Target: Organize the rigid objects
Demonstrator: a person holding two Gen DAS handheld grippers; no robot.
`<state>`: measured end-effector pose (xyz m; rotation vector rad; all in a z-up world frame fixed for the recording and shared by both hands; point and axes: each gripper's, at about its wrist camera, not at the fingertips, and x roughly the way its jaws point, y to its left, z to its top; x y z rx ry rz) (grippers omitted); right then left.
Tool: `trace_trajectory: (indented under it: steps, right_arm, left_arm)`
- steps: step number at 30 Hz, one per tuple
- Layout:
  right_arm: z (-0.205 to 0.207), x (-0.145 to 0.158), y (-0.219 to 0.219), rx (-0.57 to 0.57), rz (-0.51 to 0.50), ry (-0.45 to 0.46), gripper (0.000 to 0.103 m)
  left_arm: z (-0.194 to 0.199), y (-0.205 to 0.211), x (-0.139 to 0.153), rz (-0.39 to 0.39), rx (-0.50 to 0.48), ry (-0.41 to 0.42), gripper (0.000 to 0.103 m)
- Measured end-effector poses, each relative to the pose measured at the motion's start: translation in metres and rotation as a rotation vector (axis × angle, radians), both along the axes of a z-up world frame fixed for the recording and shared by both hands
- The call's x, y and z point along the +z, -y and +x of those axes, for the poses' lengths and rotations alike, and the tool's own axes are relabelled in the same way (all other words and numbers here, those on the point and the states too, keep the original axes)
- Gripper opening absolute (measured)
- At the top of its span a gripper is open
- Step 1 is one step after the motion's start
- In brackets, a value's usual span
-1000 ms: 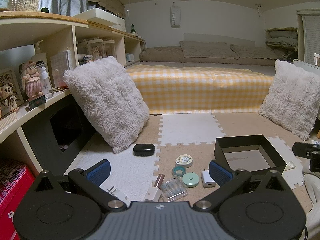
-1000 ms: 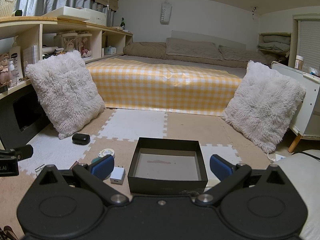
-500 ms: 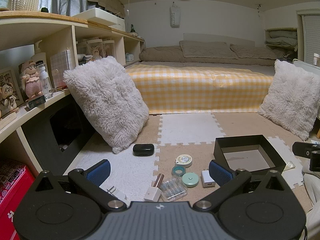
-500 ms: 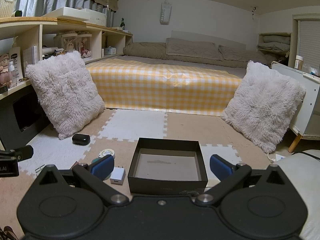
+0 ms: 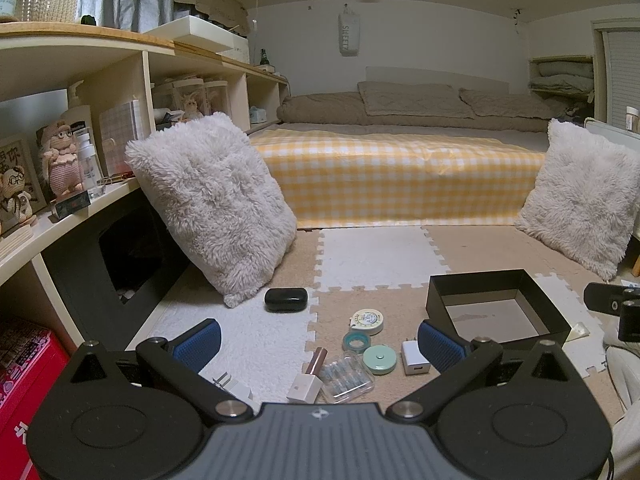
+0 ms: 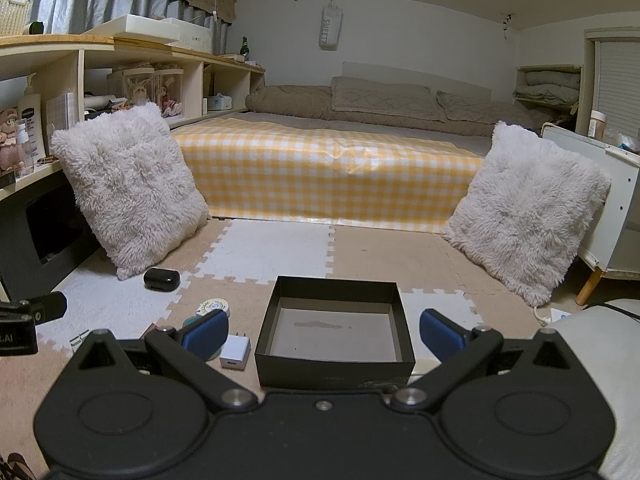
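Black box (image 6: 335, 364) lies between right tool's (image 6: 324, 334) spread fingers.

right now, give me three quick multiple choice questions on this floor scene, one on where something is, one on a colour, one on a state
1. Where does the black case lie?
A. inside the box
B. on the white mat by the fluffy pillow's lower corner
C. on the bed

2. What colour is the round tape measure beside the white charger?
A. mint green
B. red
C. black

3. What is the state of the black box?
A. closed with a lid
B. full of items
C. open and empty

Answers:
1 B, the case sits on the white mat close to the pillow's corner.
2 A, its top is pale green.
3 C, the bare bottom shows, with no lid on it.
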<state>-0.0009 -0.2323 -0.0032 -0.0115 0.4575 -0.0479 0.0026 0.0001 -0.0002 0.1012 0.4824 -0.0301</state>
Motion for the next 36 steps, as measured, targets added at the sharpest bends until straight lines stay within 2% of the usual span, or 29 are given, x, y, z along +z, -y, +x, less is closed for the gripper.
trace_trajectory:
  steps: [17,22,26,31,36]
  right_arm:
    - [0.001,0.001,0.002,-0.004,-0.005,0.006,0.103]
    - [-0.004,0.009,-0.001,0.031,-0.044,-0.001,0.103]
    - [-0.002,0.011,-0.008,0.038,-0.066,0.005,0.103]
    - [0.015,0.025,0.003,0.087,-0.026,0.021,0.103]
    - [0.048,0.039,0.018,0.065,-0.012,0.058,0.103]
  left_arm:
    - [-0.002,0.002,0.0,-0.004,-0.001,0.005,0.103]
    - [-0.005,0.013,0.003,0.002,0.016,0.025,0.103]
    - [-0.001,0.005,0.013,-0.035,0.027,0.041,0.103]
    - [0.014,-0.007,0.03,-0.066,0.066,0.096,0.103]
    - [0.034,-0.017,0.043,-0.055,0.09,0.148,0.103]
